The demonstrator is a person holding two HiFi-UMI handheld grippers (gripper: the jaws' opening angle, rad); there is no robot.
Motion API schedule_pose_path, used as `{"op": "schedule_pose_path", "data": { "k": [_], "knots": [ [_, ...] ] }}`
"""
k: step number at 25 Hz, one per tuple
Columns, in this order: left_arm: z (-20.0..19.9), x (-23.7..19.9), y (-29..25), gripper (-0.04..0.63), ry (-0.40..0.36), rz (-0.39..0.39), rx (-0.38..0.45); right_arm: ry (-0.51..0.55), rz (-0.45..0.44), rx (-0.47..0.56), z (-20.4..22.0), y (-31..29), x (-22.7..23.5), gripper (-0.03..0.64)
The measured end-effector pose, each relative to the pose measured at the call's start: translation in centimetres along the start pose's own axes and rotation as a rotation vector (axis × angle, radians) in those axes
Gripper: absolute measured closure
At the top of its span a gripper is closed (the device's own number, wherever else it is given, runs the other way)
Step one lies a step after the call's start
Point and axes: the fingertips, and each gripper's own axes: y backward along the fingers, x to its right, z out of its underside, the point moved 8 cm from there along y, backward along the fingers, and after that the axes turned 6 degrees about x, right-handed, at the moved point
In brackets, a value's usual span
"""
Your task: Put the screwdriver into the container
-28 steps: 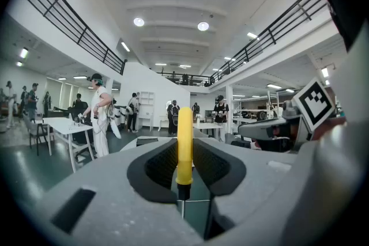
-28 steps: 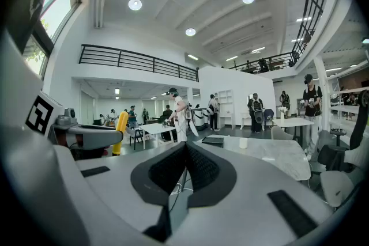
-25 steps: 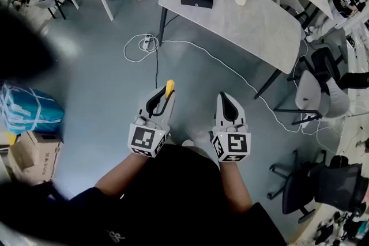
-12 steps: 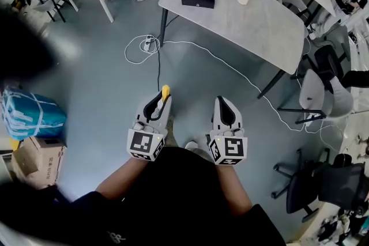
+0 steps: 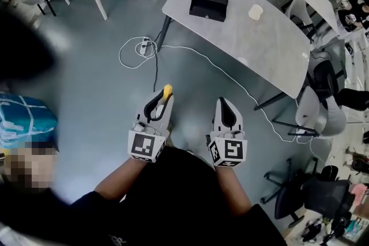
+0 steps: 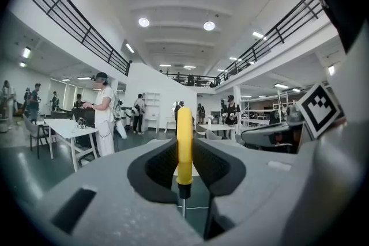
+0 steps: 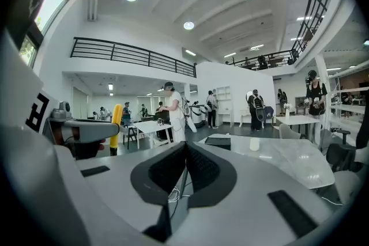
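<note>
- Left gripper is clamped on the screwdriver: yellow handle between the pads, handle end poking out past the jaw tips, metal shaft toward the camera.
- Right gripper is just to its right, jaws together, nothing in them.
- Container, a black box, sits far ahead on the grey table, well apart from both.

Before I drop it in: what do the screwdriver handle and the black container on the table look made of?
The screwdriver: handle looks like smooth yellow plastic, evenly coloured with a soft sheen. The container: matte black, sharp-edged box; plastic or card, can't tell.
</note>
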Motion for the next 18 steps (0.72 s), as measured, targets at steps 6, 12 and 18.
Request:
{"op": "schedule_pose_path", "data": {
  "k": [6,12,18],
  "knots": [
    [-0.2,-9.4,-6.0,0.506,0.041,0.026,-0.015,0.013,-0.003,-0.030,-1.6,-11.2,-2.8,0.606],
    [-1.4,-15.6,-11.7,0.506,0.048,0.063,0.001,0.037,0.059,-0.026,-3.7,-18.3,-2.7,0.606],
    [-2.3,-18.6,-15.9,0.506,0.064,0.124,0.032,0.013,0.106,-0.030,-3.7,-21.6,-2.8,0.606]
  ]
}}
